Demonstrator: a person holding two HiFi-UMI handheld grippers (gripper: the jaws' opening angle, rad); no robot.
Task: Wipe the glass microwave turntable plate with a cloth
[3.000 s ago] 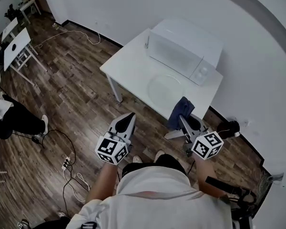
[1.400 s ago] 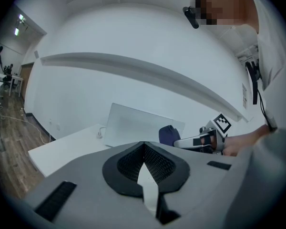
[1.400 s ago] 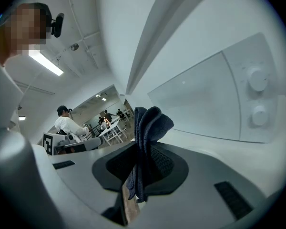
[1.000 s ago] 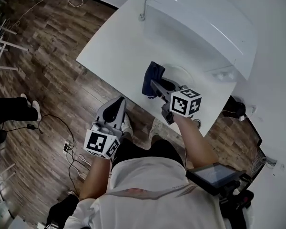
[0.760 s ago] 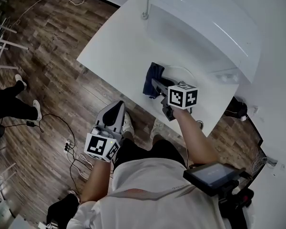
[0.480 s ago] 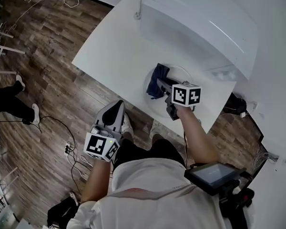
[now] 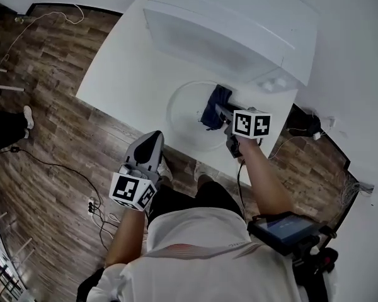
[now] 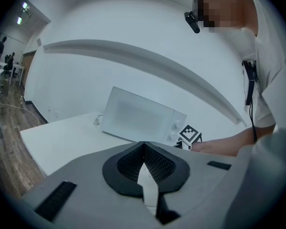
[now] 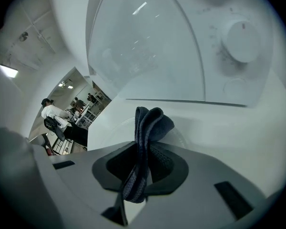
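**Cloth carried onto the turntable plate; wiping under way**

Head view, centre of frame. The right gripper (image 7: 222,111) pinches a dark blue cloth (image 7: 213,106) between its jaws. The right gripper view shows the fold clamped there, with a bunched end standing up past the tips. The cloth rests on the glass turntable plate (image 7: 184,115), which lies flat on the white bench (image 7: 116,74), just in front of the microwave (image 7: 227,17) at the top of the frame.

Three seconds ago the cloth hung at the near edge of the bench, short of the plate. One second ago it was at the plate's left rim. It now sits on the plate's upper right part, close to the microwave's control side. The cloth has therefore crossed most of the glass, which suggests a first wiping pass is in progress rather than finished. The left half of the plate lies bare, and whether it is clean cannot be told.

The left gripper (image 7: 150,145), lower left of centre, has its jaws pressed together on nothing. It is held over the wooden floor (image 7: 44,143), well apart from the plate, and takes no part.
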